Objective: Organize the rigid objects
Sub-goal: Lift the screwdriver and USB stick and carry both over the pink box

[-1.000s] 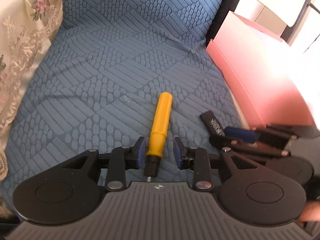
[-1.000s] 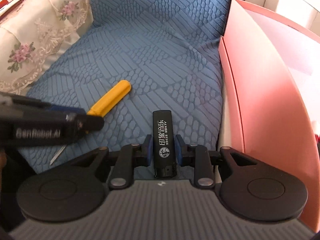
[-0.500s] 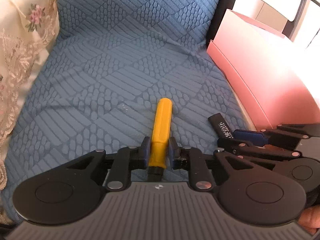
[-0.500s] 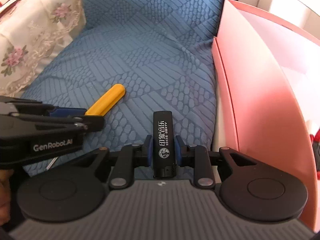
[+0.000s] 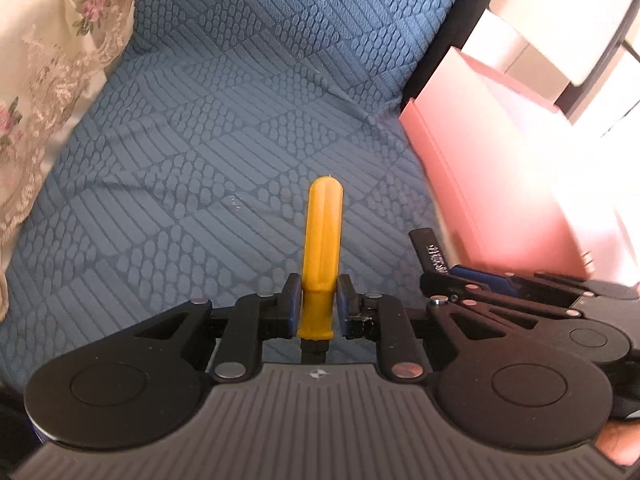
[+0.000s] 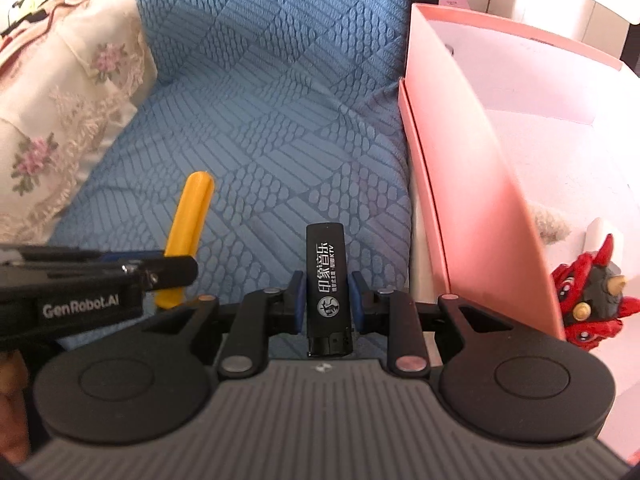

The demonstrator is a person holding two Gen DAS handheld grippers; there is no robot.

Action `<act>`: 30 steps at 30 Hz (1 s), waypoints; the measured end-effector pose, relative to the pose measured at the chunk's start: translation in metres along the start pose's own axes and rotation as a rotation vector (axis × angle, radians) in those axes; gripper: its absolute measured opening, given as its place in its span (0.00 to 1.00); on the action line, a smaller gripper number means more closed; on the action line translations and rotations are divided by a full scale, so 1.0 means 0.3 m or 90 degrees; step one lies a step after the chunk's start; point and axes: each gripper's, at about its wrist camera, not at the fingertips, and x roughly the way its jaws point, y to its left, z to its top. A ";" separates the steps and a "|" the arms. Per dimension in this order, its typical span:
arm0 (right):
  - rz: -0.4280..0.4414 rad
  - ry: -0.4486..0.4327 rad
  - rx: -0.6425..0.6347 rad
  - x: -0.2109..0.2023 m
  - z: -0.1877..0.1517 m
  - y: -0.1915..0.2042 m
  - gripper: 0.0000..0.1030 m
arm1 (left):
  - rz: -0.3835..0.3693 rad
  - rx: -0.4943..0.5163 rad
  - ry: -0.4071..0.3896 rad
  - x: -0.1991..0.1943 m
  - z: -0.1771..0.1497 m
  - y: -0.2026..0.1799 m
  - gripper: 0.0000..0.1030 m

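Observation:
My left gripper (image 5: 318, 304) is shut on a yellow-handled screwdriver (image 5: 322, 248), held above the blue quilted cushion (image 5: 224, 152) with the handle pointing away. It also shows in the right wrist view (image 6: 188, 224). My right gripper (image 6: 325, 300) is shut on a black lighter (image 6: 326, 280) with white print, lifted above the cushion beside the pink box (image 6: 472, 184). The lighter's tip shows in the left wrist view (image 5: 430, 248), with the right gripper (image 5: 452, 276) at the lower right.
The open pink box (image 5: 480, 184) stands against the cushion's right edge. A red and black horned toy (image 6: 588, 300) lies inside it. A floral lace pillow (image 6: 52, 120) lies at the left. A dark frame and white furniture (image 5: 560, 20) stand behind.
My left gripper closed on the screwdriver and lifted it off the cushion. My right gripper rose with the lighter, bringing the inside of the pink box into view.

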 end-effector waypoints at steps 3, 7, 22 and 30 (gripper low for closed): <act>0.006 -0.008 0.008 -0.038 0.009 -0.014 0.26 | -0.005 -0.017 -0.003 -0.036 0.001 -0.022 0.21; 0.015 -0.021 0.014 -0.103 0.023 -0.045 0.26 | -0.016 -0.044 -0.008 -0.084 0.008 -0.048 0.21; 0.059 -0.073 0.042 -0.323 0.091 -0.191 0.26 | -0.010 -0.010 -0.068 -0.274 0.129 -0.282 0.21; 0.062 -0.122 0.028 -0.459 0.191 -0.275 0.26 | -0.040 0.000 -0.116 -0.388 0.240 -0.437 0.21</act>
